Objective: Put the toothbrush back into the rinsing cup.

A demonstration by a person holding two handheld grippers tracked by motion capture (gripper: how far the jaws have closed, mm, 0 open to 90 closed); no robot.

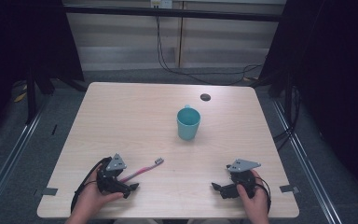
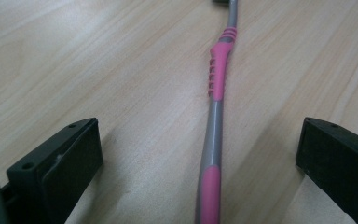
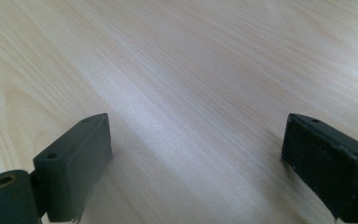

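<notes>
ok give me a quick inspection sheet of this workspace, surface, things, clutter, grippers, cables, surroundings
surface: light wood-grain table, with a dark round hole near the far edge and grey tape tabs at the near corners
things: teal cup upright right of centre; pink and grey toothbrush lying flat near the left front, head toward the cup
clutter: nothing seen
grippers: left gripper open, jaws astride the toothbrush handle, not touching it; right gripper open over bare table
cables: black cable trailing from the left gripper; black wires hanging down the back wall to the floor
surroundings: grey floor, dark curtains at both sides, pale panelled wall behind
</notes>
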